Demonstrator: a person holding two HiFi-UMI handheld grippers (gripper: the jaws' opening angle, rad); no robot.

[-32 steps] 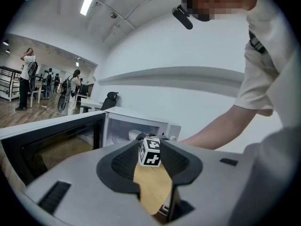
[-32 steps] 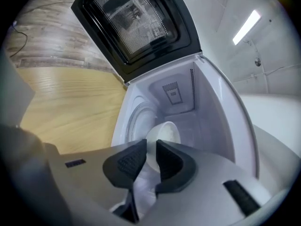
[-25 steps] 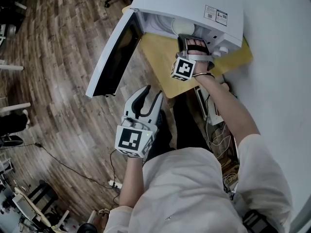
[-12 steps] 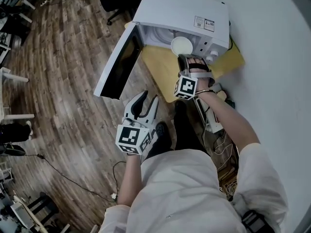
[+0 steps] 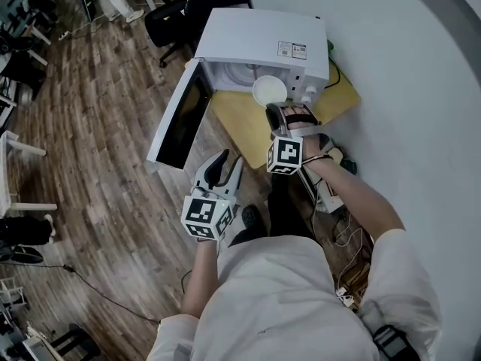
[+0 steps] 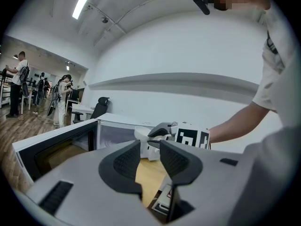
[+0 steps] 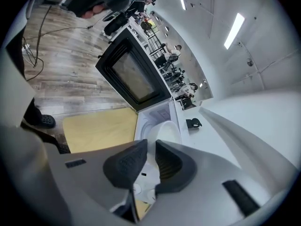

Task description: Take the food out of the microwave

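The white microwave (image 5: 255, 40) stands on a yellow table (image 5: 240, 122) with its door (image 5: 180, 115) swung open to the left. A white bowl (image 5: 269, 90) hangs just outside the cavity, in front of the control panel. My right gripper (image 5: 281, 111) is shut on the bowl's near rim. In the right gripper view the bowl (image 7: 168, 131) rises between the narrow jaws of that gripper (image 7: 151, 147). My left gripper (image 5: 225, 164) hovers open and empty below the door, in front of the table. From the left gripper (image 6: 150, 149) I see the bowl (image 6: 141, 134) held before the cavity.
A black office chair (image 5: 173, 13) stands behind the microwave. Cables and a power strip (image 5: 331, 194) lie on the floor by the white wall at the right. Wooden floor (image 5: 90, 141) spreads to the left. Several people (image 6: 63, 95) stand far off in the room.
The right gripper has drawn the white bowl out of the microwave cavity and lifted it toward me. The left gripper has stayed open and shifted only a little.
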